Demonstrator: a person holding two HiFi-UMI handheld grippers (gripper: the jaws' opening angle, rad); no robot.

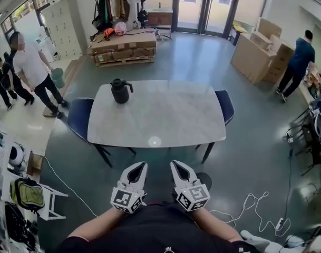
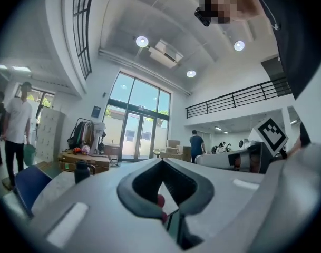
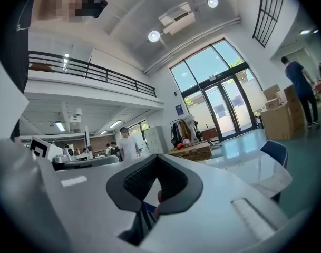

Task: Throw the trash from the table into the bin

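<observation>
A: Head view?
B: L gripper (image 1: 140, 166) & R gripper (image 1: 176, 165) side by side, close to the body. Tips point toward the table (image 1: 165, 121), not touching it. Both look closed. On the top I make out a black jug (image 1: 120, 91), far-left corner; can't pick out trash from here. Dark round thing (image 1: 204, 179) on the floor just beside R gripper, near a table leg. Bin or not, can't tell.
A: Left gripper view?
B: L gripper (image 2: 161, 162) jaws meet at the tips, nothing btw them. Jug (image 2: 82, 171) stands on the table beyond, to the left.
A: Right gripper view?
B: Same. R gripper (image 3: 157, 157) pads meet at the tips, empty. Table edge & blue chair (image 3: 273, 151) off to the right.
</observation>
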